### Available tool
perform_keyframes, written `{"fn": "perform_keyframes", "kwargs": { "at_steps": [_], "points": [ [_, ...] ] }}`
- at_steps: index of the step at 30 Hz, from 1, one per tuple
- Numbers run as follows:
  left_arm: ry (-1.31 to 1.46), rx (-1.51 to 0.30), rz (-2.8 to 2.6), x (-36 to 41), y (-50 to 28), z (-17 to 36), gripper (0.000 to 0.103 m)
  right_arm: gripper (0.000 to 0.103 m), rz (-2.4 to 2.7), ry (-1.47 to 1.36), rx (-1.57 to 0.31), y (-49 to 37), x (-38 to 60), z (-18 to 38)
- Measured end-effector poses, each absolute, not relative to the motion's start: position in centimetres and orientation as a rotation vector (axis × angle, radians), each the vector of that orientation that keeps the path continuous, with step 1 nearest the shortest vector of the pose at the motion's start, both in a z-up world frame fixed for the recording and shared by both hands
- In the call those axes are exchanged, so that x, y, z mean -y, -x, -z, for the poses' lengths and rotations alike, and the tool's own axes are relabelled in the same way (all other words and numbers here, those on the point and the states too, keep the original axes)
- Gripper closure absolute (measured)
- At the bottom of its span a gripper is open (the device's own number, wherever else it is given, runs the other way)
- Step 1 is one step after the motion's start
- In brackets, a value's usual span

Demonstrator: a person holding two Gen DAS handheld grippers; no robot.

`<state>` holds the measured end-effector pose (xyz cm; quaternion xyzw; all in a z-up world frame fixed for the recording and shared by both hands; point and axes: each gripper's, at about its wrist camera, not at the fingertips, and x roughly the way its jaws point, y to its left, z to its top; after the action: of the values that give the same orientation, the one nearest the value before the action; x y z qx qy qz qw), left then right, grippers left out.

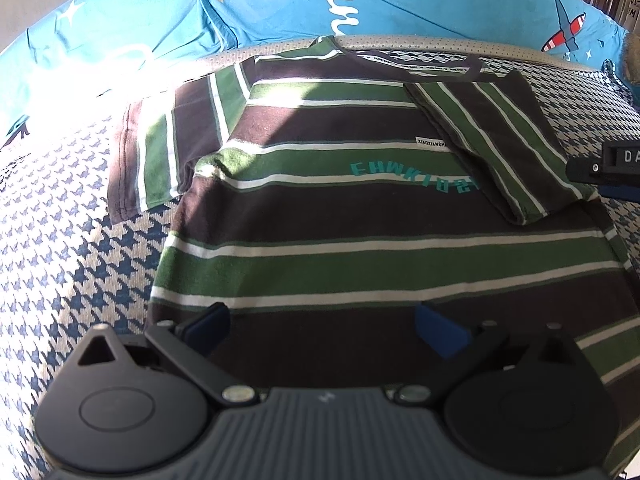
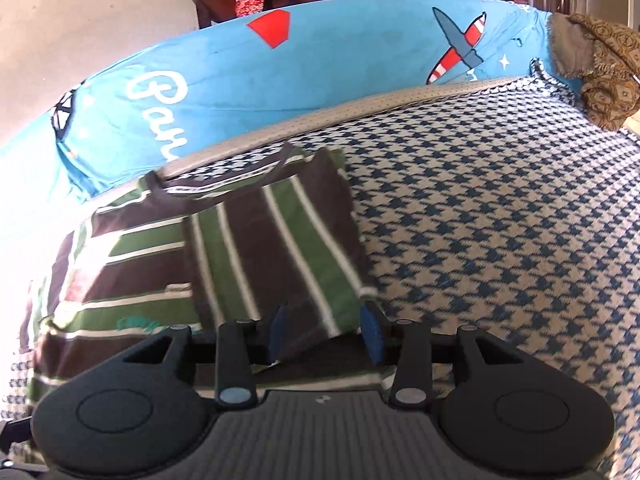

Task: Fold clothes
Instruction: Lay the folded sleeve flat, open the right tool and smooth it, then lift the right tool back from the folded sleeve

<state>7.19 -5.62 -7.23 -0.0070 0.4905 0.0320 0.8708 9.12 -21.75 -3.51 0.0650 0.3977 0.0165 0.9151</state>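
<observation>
The left gripper hangs over the near hem of the striped shirt, jaws spread wide and holding nothing; cloth shows plainly between its blue pads. The shirt lies flat on the houndstooth cover, its long axis running from the hem at 6 o'clock up to the collar at 12.

In the left view the unfolded sleeve sticks out at 10 o'clock, so by my judgement the left gripper is the nearer one for turning it in.

The other sleeve is already folded over the chest. The right gripper sits at that sleeve's lower edge, jaws part open, with the cloth passing between the pads; I cannot tell if they touch it.

Beyond the collar, at 12 o'clock, lies the blue bedding.
</observation>
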Motion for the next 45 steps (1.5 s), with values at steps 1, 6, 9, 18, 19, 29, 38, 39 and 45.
{"fn": "perform_keyframes", "kwargs": {
  "at_steps": [1, 6, 9, 18, 19, 29, 38, 39, 45],
  "points": [
    [0.015, -1.024, -0.067, 5.6, -7.1, 7.1, 0.000, 0.062, -0.037, -0.134, -0.820, -8.8, 21.4, 3.5],
    [0.016, -1.011, -0.066, 5.4, -6.8, 6.5, 0.000, 0.061, -0.066, -0.128, -0.825, -7.7, 19.7, 3.7],
    [0.022, -1.005, -0.072, 5.1, -6.6, 6.3, 0.000, 0.060, -0.089, -0.136, -0.832, -7.2, 18.8, 3.9],
    [0.008, -0.990, -0.100, 4.5, -6.2, 6.1, 0.000, 0.054, -0.141, -0.110, -0.842, -6.3, 16.2, 4.6],
    [0.007, -0.989, -0.103, 4.4, -6.1, 6.1, 0.000, 0.054, -0.144, -0.109, -0.845, -6.3, 15.9, 4.7],
    [0.002, -0.974, -0.128, 3.0, -5.6, 6.2, 0.000, 0.054, -0.227, -0.043, -0.820, -5.9, 13.0, 5.3],
    [0.015, -0.963, -0.136, 1.5, -5.4, 6.2, 0.002, 0.054, -0.357, -0.004, -0.750, -5.5, 10.2, 5.1],
    [0.015, -0.963, -0.134, 1.4, -5.3, 6.2, 0.002, 0.054, -0.374, -0.003, -0.745, -5.4, 10.0, 5.1],
    [0.022, -0.948, -0.130, 0.5, -4.7, 6.1, 0.002, 0.054, -0.451, 0.009, -0.723, -5.6, 8.8, 5.4]
  ]
}}
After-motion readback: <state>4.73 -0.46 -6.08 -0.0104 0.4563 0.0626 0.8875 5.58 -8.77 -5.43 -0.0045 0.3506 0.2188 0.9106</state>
